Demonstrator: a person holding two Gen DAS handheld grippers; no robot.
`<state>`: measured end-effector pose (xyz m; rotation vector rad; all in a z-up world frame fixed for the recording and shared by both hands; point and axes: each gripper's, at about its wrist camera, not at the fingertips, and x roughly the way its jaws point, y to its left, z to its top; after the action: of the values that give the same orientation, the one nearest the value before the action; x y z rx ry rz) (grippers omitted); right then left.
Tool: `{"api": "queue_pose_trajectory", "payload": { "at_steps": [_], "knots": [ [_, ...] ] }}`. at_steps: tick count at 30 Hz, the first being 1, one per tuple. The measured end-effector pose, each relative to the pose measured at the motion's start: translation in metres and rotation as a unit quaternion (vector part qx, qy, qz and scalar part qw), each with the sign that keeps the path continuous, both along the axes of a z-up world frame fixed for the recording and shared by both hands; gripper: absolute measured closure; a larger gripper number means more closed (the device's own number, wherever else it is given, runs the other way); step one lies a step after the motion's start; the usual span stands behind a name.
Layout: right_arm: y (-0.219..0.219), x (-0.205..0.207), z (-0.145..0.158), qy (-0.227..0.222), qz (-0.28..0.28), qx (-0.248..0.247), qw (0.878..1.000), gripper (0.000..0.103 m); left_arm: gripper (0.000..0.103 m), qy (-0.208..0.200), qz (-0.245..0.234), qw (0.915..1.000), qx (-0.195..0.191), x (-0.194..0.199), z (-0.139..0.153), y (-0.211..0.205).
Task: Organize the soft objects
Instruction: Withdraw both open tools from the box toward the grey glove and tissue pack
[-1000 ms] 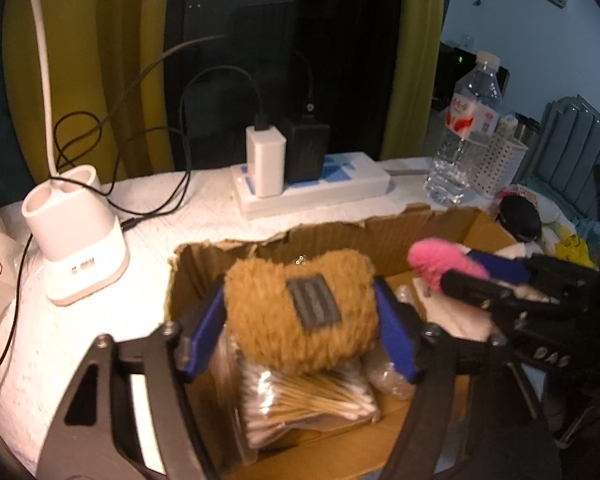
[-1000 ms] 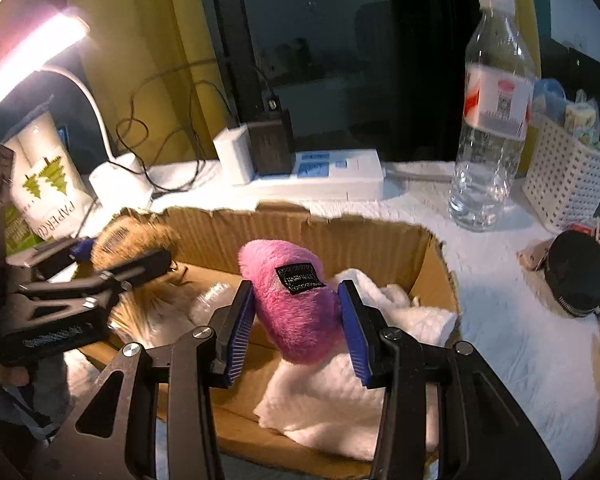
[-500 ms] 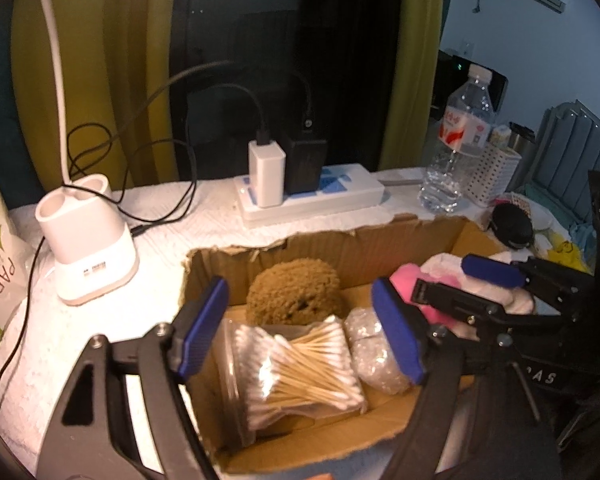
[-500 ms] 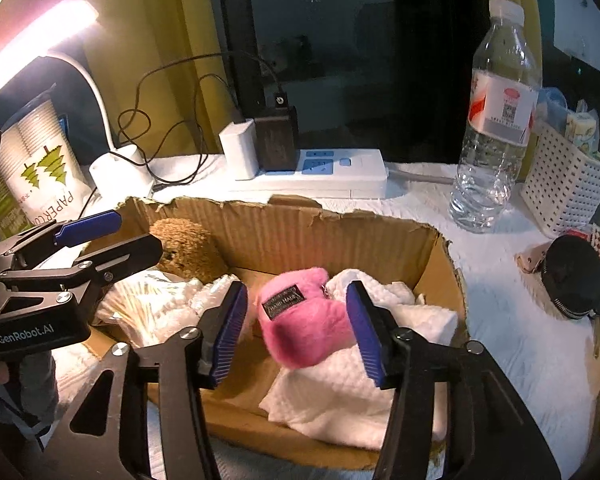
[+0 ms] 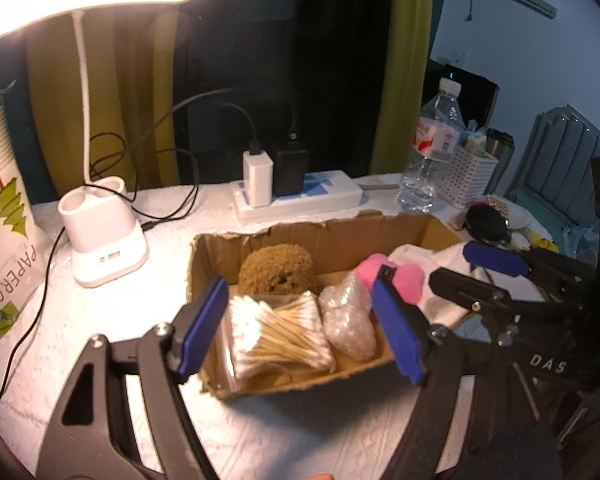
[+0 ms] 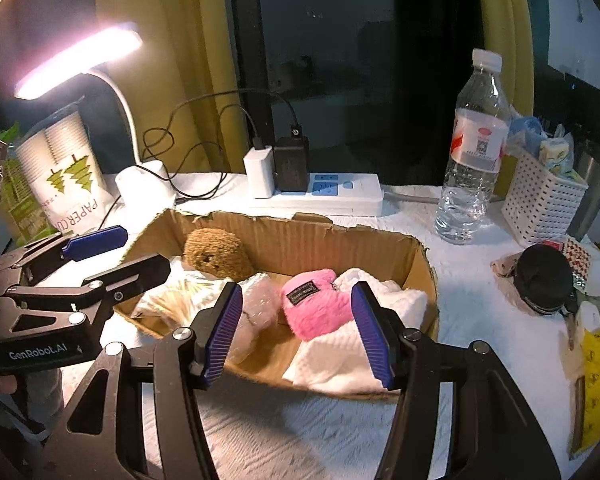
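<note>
A cardboard box (image 5: 332, 236) (image 6: 300, 236) holds a brown plush (image 5: 276, 268) (image 6: 216, 256) at its back left, a pink plush (image 5: 404, 276) (image 6: 316, 308) on a white towel (image 6: 352, 344), a pack of cotton swabs (image 5: 280, 332) and a bubble-wrap bundle (image 5: 346, 320). My left gripper (image 5: 300, 324) is open and empty, held above the box's near edge. My right gripper (image 6: 296, 332) is open and empty, just in front of the pink plush.
A white desk lamp base (image 5: 104, 236), a power strip with chargers (image 5: 292, 196) (image 6: 312, 192) and cables stand behind the box. A water bottle (image 6: 476, 152), a white basket (image 6: 544, 200) and a black round case (image 6: 544, 280) are to the right. A paper-cup pack (image 5: 8, 232) stands at the left.
Both grippers opened and let go of their plush toys, brown at left and pink at right, which now lie in the box. Both grippers drew back and up.
</note>
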<state>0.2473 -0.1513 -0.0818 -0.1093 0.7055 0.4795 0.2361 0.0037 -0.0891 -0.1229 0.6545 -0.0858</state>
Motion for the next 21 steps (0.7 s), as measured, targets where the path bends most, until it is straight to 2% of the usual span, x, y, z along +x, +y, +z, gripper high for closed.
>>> {"api": "queue_pose_trajectory", "payload": {
  "at_steps": [11,21],
  "knots": [
    [-0.013,-0.042,0.018,-0.016,-0.004,0.002,1.000,0.043,0.027,-0.003,-0.001,1.0000,-0.008,-0.040,0.006,-0.003],
    [-0.024,-0.079,0.022,-0.021,-0.009,0.010,1.000,0.043,0.027,-0.004,-0.010,0.9999,-0.005,-0.073,0.009,-0.012]
  ]
}}
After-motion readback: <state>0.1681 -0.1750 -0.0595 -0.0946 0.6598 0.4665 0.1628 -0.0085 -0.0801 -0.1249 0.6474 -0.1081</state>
